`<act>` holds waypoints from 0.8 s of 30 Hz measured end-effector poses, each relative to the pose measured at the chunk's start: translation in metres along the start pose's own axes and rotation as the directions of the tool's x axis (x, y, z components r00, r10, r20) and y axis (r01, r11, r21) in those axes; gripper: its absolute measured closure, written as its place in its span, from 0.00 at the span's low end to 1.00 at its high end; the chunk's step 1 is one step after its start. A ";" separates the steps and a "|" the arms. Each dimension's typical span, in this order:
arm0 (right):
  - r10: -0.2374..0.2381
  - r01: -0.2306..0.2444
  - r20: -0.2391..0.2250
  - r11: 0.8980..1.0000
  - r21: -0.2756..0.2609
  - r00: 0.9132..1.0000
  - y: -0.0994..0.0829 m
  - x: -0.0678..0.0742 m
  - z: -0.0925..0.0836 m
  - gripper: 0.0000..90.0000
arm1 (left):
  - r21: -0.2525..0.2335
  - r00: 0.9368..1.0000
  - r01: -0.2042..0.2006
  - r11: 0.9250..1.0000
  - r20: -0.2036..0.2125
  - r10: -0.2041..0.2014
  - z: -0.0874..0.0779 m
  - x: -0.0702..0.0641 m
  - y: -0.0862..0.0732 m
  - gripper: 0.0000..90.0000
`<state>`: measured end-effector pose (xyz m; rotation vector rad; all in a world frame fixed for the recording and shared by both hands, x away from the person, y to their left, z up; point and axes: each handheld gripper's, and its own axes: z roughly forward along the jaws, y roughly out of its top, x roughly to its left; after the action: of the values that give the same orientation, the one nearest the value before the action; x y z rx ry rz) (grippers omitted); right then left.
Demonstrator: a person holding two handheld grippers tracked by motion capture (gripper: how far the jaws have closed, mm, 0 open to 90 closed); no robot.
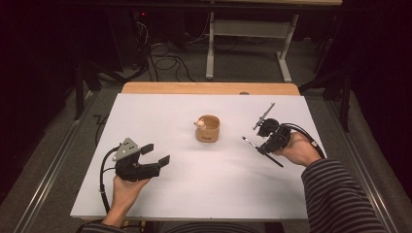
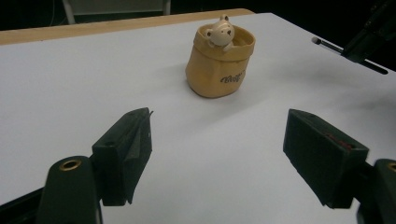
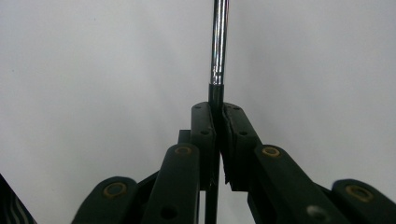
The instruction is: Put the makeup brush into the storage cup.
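Right gripper view: tool [image 3: 219, 135] clamps brush [image 3: 218, 46]

A dim lab or workshop: a white-topped wooden table [image 1: 145, 88] stands on grey carpet, black cables [image 1: 165, 60] (loosely coiled) beside a grey metal desk frame [image 1: 248, 46].

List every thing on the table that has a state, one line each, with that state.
Left claw: open, nothing between its jaws, aimed at the pot.
Right claw: shut on the brush.
Brush: held, lifted at a slant over the sheet.
Pot: upright, bear figure peeking over its rim.
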<state>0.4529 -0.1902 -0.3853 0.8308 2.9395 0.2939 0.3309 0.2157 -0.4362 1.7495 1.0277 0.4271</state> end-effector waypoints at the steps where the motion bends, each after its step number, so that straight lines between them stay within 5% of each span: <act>1: 0.000 0.000 0.001 1.000 0.000 1.000 0.000 0.000 -0.001 0.96 | 0.000 1.000 0.000 1.000 0.000 0.000 0.000 0.000 0.000 0.27; 24: 0.017 -0.017 -0.001 0.997 -0.080 1.000 -0.001 0.001 -0.016 0.96 | -0.001 1.000 0.000 1.000 0.001 0.000 0.000 0.000 0.000 0.27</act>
<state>0.4497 -0.1935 -0.3696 0.8459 2.9007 0.4094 0.3309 0.2155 -0.4362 1.7489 1.0265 0.4263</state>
